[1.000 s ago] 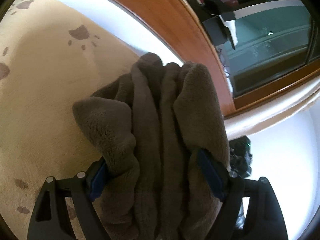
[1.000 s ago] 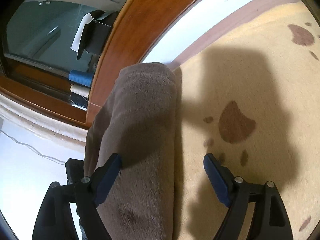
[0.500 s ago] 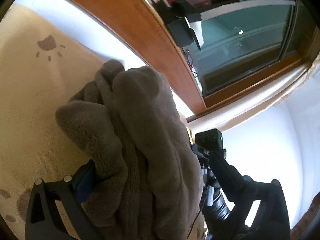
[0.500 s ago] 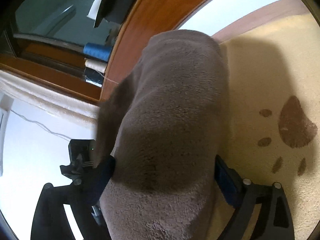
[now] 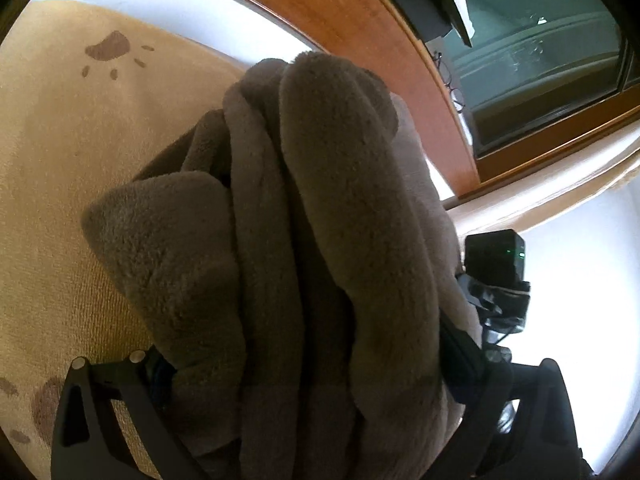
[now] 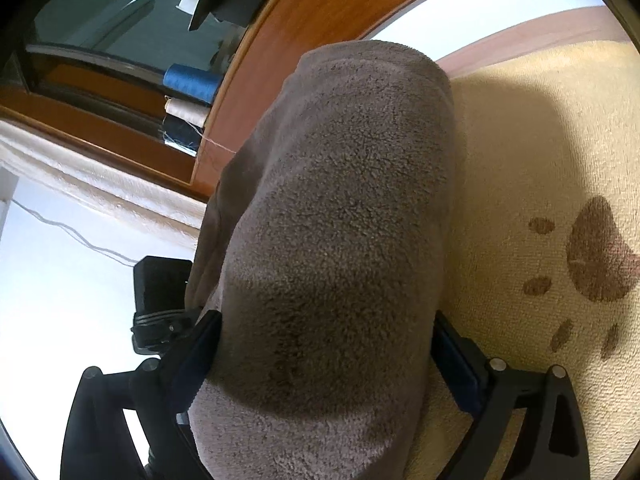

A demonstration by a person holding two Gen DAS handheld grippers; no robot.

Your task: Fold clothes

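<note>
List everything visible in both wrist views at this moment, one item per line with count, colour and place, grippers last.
fleece garment: one, grey-brown, bunched in thick folds between both grippers, above the rug.
rug: one, cream with brown paw prints, beneath the garment.
wooden frame: one, reddish brown, curving along the rug's far side.
glass panel: one, dark greenish, behind the frame.
thread spools: three seen, blue, cream and dark navy, stacked behind the frame.
cable: one, thin and dark, across the white surface.
left gripper: one, black with blue pads, clamped on the garment.
right gripper: one, black with blue pads, clamped on the garment.
</note>
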